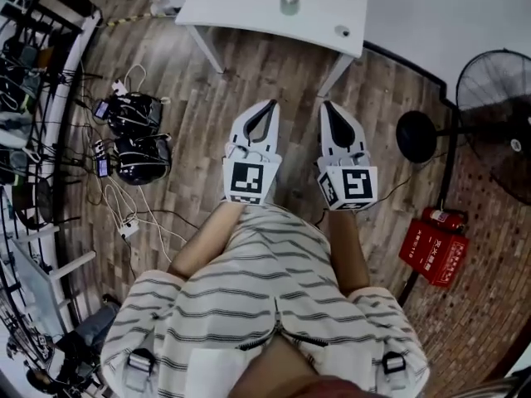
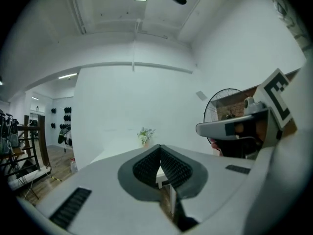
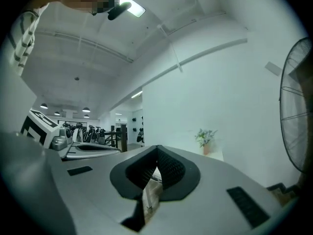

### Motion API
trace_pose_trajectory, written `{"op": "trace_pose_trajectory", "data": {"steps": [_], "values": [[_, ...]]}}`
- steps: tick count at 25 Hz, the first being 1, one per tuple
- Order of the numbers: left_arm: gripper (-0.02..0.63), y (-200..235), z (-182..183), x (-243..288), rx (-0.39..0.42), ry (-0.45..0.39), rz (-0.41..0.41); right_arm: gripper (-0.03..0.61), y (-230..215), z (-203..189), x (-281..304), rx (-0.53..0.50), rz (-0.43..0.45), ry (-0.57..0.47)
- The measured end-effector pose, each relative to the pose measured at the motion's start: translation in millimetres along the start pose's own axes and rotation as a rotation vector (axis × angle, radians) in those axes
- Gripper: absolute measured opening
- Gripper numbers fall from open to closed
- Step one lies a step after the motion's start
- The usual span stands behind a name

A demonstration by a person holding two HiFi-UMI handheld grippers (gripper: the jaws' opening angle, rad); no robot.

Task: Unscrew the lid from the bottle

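Note:
A small clear bottle (image 1: 289, 0) with a grey lid stands on the white table (image 1: 241, 2) at the far side of the head view. A small round dark thing (image 1: 343, 31) lies near the table's right corner. My left gripper (image 1: 271, 104) and right gripper (image 1: 325, 104) are held side by side over the wooden floor, short of the table, both pointing toward it. Both are shut with nothing between the jaws. In the left gripper view the ribbed pads (image 2: 168, 164) meet at the tip, and the right gripper view shows its pads (image 3: 168, 166) meeting the same way. Neither gripper view shows the bottle.
A black standing fan (image 1: 498, 123) and a red fire-extinguisher box (image 1: 436, 251) are on the right. Two black bags (image 1: 137, 139) with cables and a power strip (image 1: 129, 226) lie on the left, beside a metal rack (image 1: 33, 98). A small potted plant (image 3: 205, 137) stands by the white wall.

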State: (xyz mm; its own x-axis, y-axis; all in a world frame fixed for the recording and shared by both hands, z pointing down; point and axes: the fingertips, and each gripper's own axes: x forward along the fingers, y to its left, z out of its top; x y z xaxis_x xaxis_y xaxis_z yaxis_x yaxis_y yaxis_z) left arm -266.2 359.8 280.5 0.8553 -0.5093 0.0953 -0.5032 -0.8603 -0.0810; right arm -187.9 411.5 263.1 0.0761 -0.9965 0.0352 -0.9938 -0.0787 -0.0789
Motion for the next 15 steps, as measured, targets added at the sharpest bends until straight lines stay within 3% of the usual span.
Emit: {"op": "trace_pose_trajectory", "data": {"steps": [8, 15], "values": [[-0.003, 76, 12, 101, -0.017, -0.003, -0.060, 0.012, -37, 13, 116, -0.003, -0.070, 0.010], [-0.003, 101, 7, 146, -0.035, 0.027, -0.093, 0.012, -60, 13, 161, -0.002, -0.104, 0.026]]}}
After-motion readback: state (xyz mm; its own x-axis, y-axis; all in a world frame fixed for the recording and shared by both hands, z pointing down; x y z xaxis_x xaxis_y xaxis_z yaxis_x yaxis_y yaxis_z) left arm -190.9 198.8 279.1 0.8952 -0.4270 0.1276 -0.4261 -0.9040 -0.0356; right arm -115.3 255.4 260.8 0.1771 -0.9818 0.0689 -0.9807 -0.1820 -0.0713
